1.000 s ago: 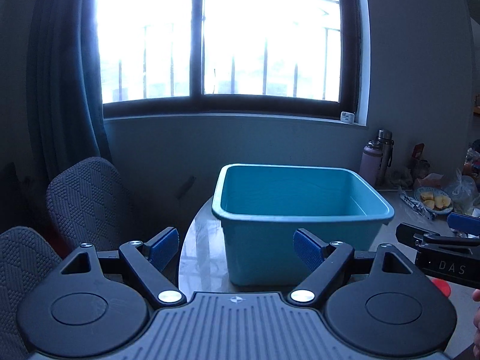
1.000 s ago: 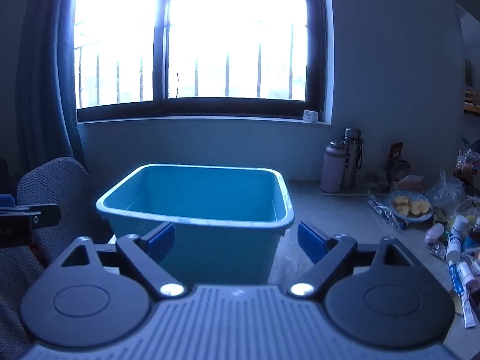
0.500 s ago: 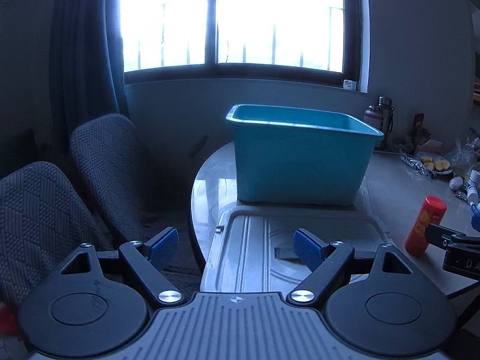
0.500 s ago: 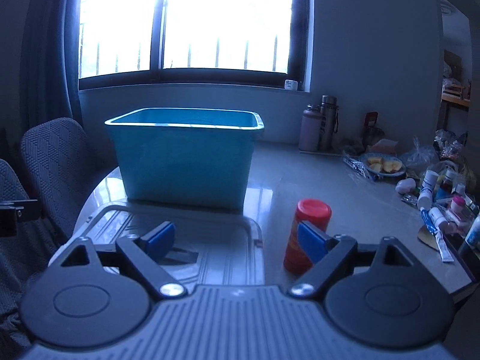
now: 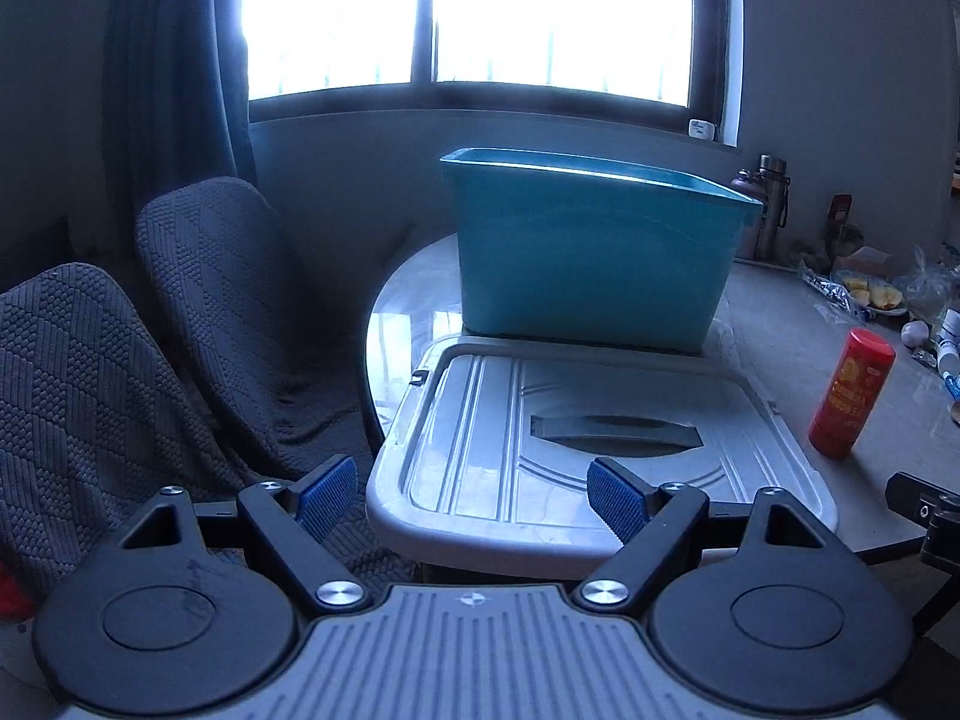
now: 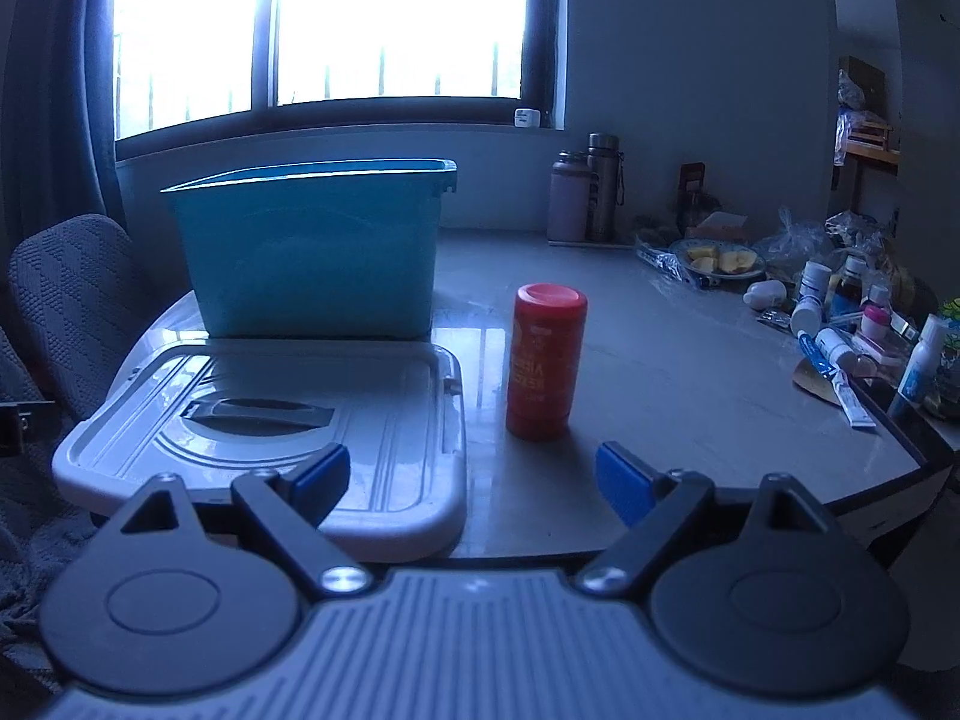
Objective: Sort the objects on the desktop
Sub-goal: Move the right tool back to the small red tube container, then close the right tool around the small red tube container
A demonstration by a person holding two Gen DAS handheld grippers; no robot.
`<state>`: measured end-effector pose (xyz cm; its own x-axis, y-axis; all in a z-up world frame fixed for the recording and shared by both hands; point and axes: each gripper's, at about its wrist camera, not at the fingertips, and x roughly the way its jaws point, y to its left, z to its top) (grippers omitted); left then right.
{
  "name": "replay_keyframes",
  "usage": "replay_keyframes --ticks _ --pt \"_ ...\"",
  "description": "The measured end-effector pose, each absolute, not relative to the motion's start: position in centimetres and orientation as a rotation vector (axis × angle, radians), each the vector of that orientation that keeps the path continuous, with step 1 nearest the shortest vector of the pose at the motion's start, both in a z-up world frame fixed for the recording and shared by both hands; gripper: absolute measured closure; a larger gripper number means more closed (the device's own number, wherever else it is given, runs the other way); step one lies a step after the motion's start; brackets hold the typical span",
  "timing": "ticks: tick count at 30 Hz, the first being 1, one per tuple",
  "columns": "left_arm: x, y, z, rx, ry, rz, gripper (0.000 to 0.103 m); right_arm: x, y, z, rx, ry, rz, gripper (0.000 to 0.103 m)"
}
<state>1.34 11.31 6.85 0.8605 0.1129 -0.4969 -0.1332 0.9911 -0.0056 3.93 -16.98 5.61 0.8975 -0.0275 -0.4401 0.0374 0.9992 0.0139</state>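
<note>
Nothing is looking sorted yet, as far as I can judge. Teal bin [image 6: 312,252] is sitting at the back left of the table [image 6: 690,372]; from this low angle only its rim and front wall are showing, so I cannot tell whether anything is in it. Its grey lid [image 6: 288,420] is lying flat in front of it, off the bin, near edge overhanging the table edge.

Red canister [image 6: 545,360] is standing upright just right of the lid, apart from it, untouched. In the left wrist view the same canister [image 5: 851,393] is showing at the right.

Small bottles and tubes [image 6: 840,324] are cluttering the far right of the table, with a plate of fruit [image 6: 717,261] and two flasks [image 6: 585,186] behind them. All of that is reading as still to be done.

Right gripper [image 6: 474,477] is hovering low at the near table edge, jaws wide, holding nothing, canister just ahead of the gap. Left gripper [image 5: 474,492] is also standing wide and empty, lined up on the lid's left corner. Chairs [image 5: 150,330] are sitting left of the table.
</note>
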Motion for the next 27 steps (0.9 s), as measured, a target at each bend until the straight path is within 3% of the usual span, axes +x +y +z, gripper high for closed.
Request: replay_keyframes --ticks 27 --pt "10.8 10.3 7.4 -0.039 0.546 0.126 0.017 15.7 -20.0 3.2 0.050 0.508 -0.116 0.014"
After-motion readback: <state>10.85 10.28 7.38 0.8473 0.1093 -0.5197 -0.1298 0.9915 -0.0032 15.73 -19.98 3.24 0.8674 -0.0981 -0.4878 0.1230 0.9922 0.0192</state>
